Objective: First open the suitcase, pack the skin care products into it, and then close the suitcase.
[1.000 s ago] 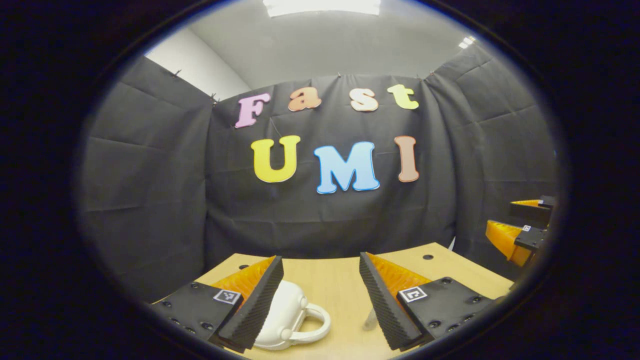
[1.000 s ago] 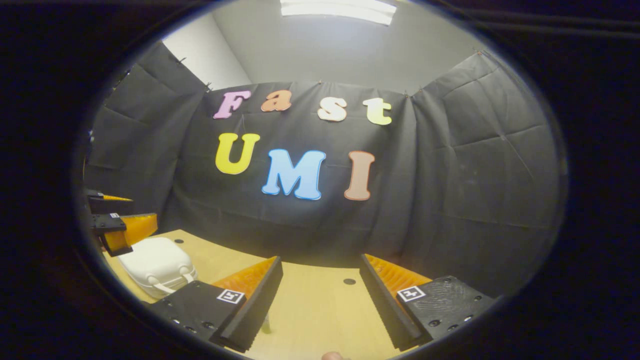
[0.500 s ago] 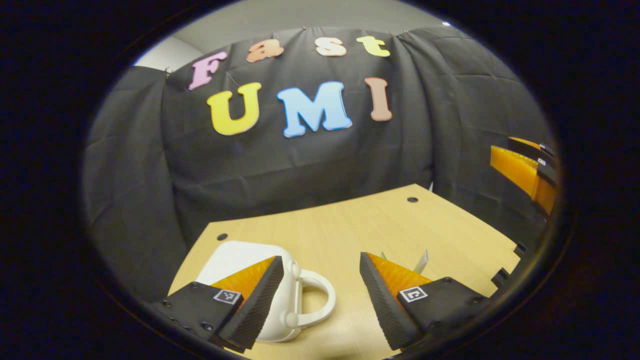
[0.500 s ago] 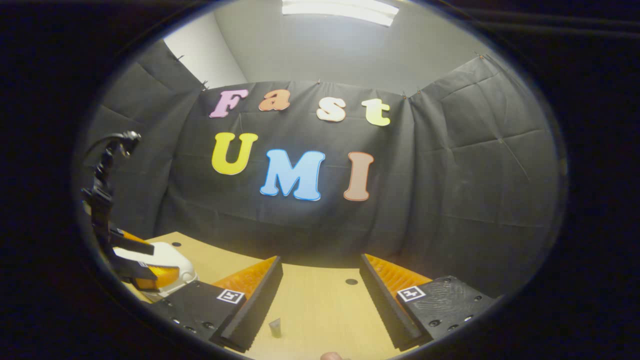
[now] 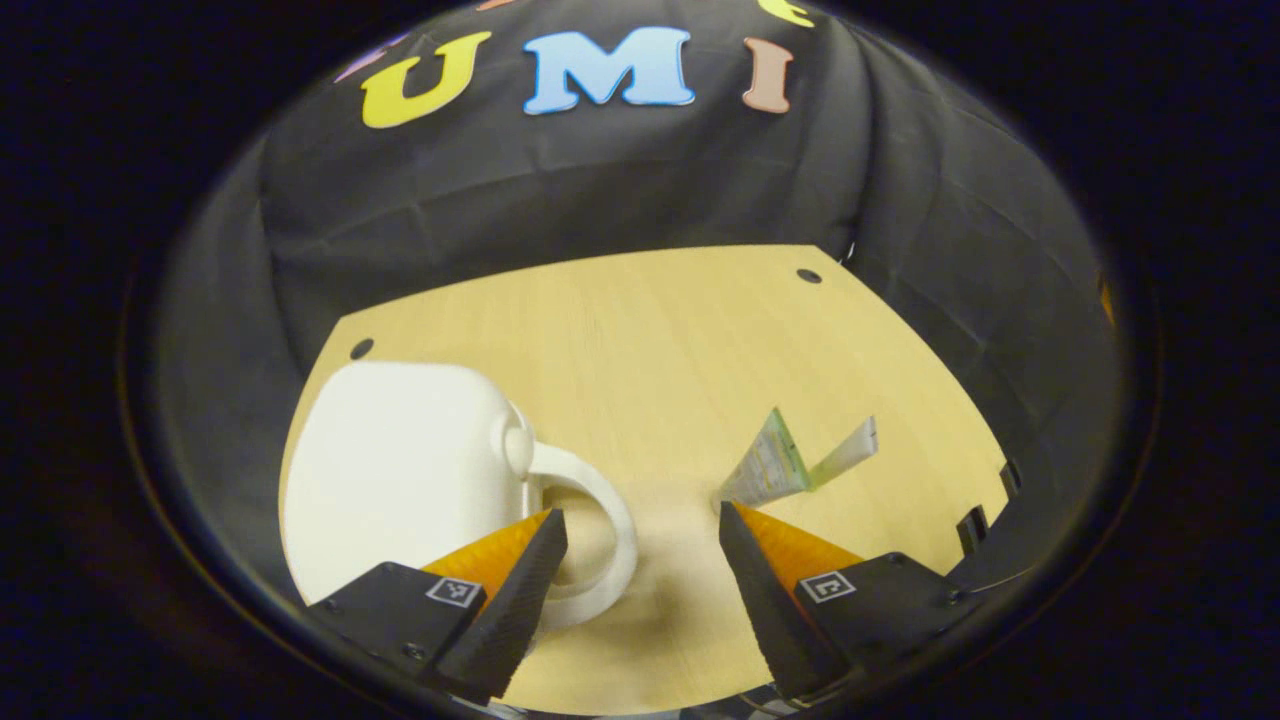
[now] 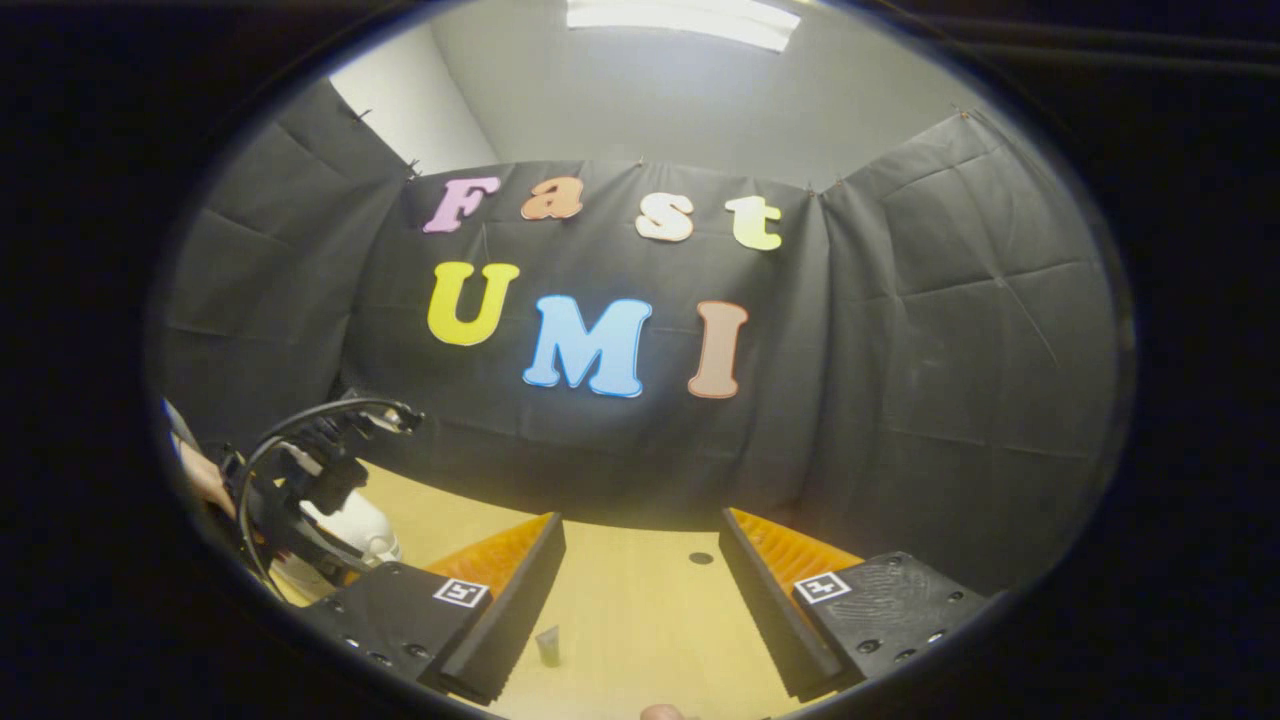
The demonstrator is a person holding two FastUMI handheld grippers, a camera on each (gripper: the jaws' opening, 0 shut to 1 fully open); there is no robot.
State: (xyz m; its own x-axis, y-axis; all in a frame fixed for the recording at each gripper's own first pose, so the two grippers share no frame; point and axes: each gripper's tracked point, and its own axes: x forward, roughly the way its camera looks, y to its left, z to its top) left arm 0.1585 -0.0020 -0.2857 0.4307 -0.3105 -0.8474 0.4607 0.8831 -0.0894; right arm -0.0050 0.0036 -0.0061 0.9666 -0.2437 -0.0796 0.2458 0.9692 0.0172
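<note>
A: Where is the suitcase?

B: In the left gripper view it lies at the lower left of the frame, a small white case lying closed on the light wooden worktop. Its looped handle points toward the middle of the frame.

A: And the left hand-held gripper?

B: Its fingers stand wide apart at the bottom of the frame with nothing between them. The handle shows just beside the tip of the lower-left finger; I cannot tell if they touch.

A: The skin care products?

B: A pale green tube lies right of centre, just above the tip of the lower-right finger, with a white tube beside it.

A: The right hand-held gripper?

B: Spread wide too, and empty. In the right gripper view a small tube shows low on the worktop between its fingers, near the left one. At the far left, the other gripper's body and cable sit over the suitcase.
</note>
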